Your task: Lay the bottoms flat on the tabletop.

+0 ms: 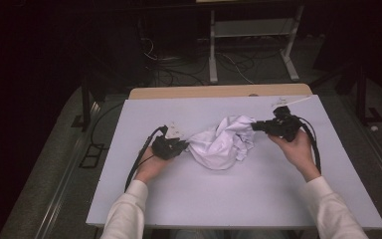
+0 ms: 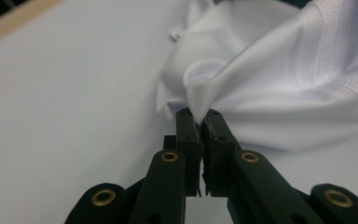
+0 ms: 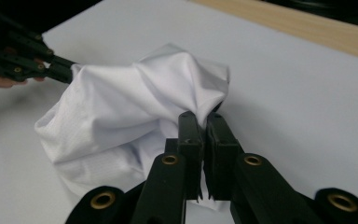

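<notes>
A crumpled white cloth (image 1: 225, 140) lies bunched in the middle of the white table (image 1: 238, 199). My left gripper (image 1: 183, 145) is shut on the cloth's left edge; in the left gripper view a fold of the white cloth (image 2: 279, 79) is pinched between the closed jaws of the left gripper (image 2: 200, 120). My right gripper (image 1: 256, 126) is shut on the cloth's upper right side; in the right gripper view the white cloth (image 3: 135, 102) bulges ahead of the right gripper (image 3: 204, 122). The left gripper (image 3: 63, 72) also appears there, holding the far end.
A wooden strip (image 1: 219, 91) runs along the table's far edge. Beyond it stand a white metal frame (image 1: 251, 35) and tangled cables (image 1: 179, 64) on the floor. Small white scraps (image 1: 286, 102) lie near the far right corner. Black cables (image 1: 139, 159) trail from both grippers.
</notes>
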